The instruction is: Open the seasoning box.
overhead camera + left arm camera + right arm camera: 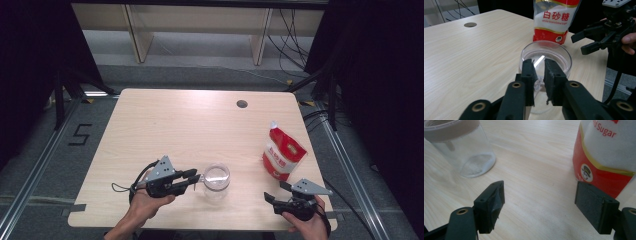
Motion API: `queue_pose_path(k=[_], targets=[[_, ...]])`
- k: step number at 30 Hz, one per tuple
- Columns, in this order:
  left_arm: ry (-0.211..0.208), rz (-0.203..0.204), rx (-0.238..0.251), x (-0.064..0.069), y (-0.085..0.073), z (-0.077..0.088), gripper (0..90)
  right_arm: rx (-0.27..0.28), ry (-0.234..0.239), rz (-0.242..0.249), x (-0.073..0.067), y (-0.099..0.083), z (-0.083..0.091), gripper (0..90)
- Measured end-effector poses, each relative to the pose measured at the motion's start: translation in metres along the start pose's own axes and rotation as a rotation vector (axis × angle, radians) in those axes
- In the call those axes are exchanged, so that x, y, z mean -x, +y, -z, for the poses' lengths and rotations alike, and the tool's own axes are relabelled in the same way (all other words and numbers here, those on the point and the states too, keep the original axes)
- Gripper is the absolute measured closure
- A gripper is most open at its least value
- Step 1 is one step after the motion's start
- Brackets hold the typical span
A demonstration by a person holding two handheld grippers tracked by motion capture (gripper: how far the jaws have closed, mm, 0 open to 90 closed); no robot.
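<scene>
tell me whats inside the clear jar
A thin layer of white grains lies at the bottom of the clear jar, seen through its wall. The left gripper is clamped on the near rim, one jaw reaching inside and covering part of the interior.

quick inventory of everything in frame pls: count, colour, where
glass jar: 1, clear, near edge of table, centre; its wall sits between the left fingers
sugar bag: 1, red and white, upright, right side of table
table: 1, light wood, round cable hole near far edge
floor marking: 1, black "5", left of table
left gripper: 1, black with grey plate, fingers closed on the jar's rim
right gripper: 1, black with grey plate, fingers open, near the bag, touching nothing
hands: 2, one on each gripper, bottom edge
</scene>
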State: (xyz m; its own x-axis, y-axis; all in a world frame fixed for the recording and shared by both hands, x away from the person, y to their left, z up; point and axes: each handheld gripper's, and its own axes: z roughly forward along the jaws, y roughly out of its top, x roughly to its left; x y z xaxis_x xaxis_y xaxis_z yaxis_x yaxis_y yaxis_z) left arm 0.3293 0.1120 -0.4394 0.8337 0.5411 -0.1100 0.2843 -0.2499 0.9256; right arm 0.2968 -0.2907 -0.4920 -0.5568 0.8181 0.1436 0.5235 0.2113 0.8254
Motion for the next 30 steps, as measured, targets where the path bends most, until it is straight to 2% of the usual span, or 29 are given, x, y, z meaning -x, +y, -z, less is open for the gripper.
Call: queue_pose_path(k=[1, 2, 5, 8, 10, 11, 12, 14, 15, 18, 22, 23, 24, 25, 27, 28, 29, 30], targets=[[0.001, -0.005, -0.001, 0.000, 0.001, -0.002, 79.1, -0.015, 0.003, -0.017, -0.002, 0.000, 0.001, 24.7], [0.003, -0.004, 0.000, 0.000, 0.002, -0.004, 80.2, 0.006, 0.005, 0.019, 0.001, 0.001, -0.001, 24.7], [0.017, -0.017, -0.018, 0.000, 0.003, -0.009, 82.5, 0.006, -0.002, 0.023, 0.000, 0.001, -0.001, 24.7], [0.024, -0.031, -0.031, 0.000, 0.001, -0.011, 83.4, 0.004, 0.003, 0.015, 0.001, 0.000, -0.001, 24.7], [0.028, -0.023, -0.031, 0.000, 0.000, -0.011, 83.8, 0.004, 0.004, 0.009, 0.000, 0.000, 0.000, 24.7], [0.031, -0.026, -0.036, 0.000, 0.000, -0.011, 83.8, -0.005, 0.002, -0.013, -0.002, 0.000, 0.000, 24.7], [0.035, -0.031, -0.043, 0.000, 0.000, -0.011, 84.0, 0.004, 0.005, 0.016, 0.000, 0.000, -0.001, 24.8], [0.030, -0.025, -0.040, 0.001, -0.002, -0.013, 84.0, 0.005, 0.006, 0.019, 0.000, 0.000, -0.001, 24.7], [0.035, -0.034, -0.051, 0.001, -0.002, -0.013, 84.0, 0.006, 0.006, 0.020, 0.000, 0.000, -0.001, 24.7], [0.035, -0.033, -0.048, 0.001, -0.003, -0.013, 84.2, 0.004, 0.008, 0.007, -0.001, 0.000, 0.000, 24.9], [0.040, -0.038, -0.046, 0.002, -0.004, -0.013, 84.0, 0.011, 0.009, 0.028, -0.001, 0.001, -0.001, 25.1], [0.040, -0.036, -0.042, 0.002, -0.004, -0.013, 84.0, -0.001, 0.014, -0.010, -0.005, 0.001, 0.001, 25.4], [0.042, -0.035, -0.040, 0.001, -0.004, -0.013, 84.1, 0.006, 0.019, -0.004, -0.005, 0.001, 0.000, 25.4], [0.042, -0.034, -0.037, 0.001, -0.004, -0.013, 84.1, 0.015, 0.017, 0.025, -0.003, 0.002, -0.001, 25.5], [0.048, -0.034, -0.036, 0.000, -0.005, -0.012, 84.1, 0.008, 0.020, 0.027, -0.005, 0.002, 0.000, 25.7], [0.045, -0.028, -0.026, -0.001, -0.005, -0.012, 84.0, 0.003, 0.027, 0.009, -0.007, 0.003, 0.001, 26.0], [0.048, -0.031, -0.033, -0.002, -0.006, -0.011, 83.9, 0.017, 0.028, 0.037, -0.005, 0.004, 0.000, 26.7], [0.043, -0.021, -0.029, -0.003, -0.007, -0.010, 83.3, 0.019, 0.028, 0.017, -0.008, 0.004, 0.000, 27.2]])
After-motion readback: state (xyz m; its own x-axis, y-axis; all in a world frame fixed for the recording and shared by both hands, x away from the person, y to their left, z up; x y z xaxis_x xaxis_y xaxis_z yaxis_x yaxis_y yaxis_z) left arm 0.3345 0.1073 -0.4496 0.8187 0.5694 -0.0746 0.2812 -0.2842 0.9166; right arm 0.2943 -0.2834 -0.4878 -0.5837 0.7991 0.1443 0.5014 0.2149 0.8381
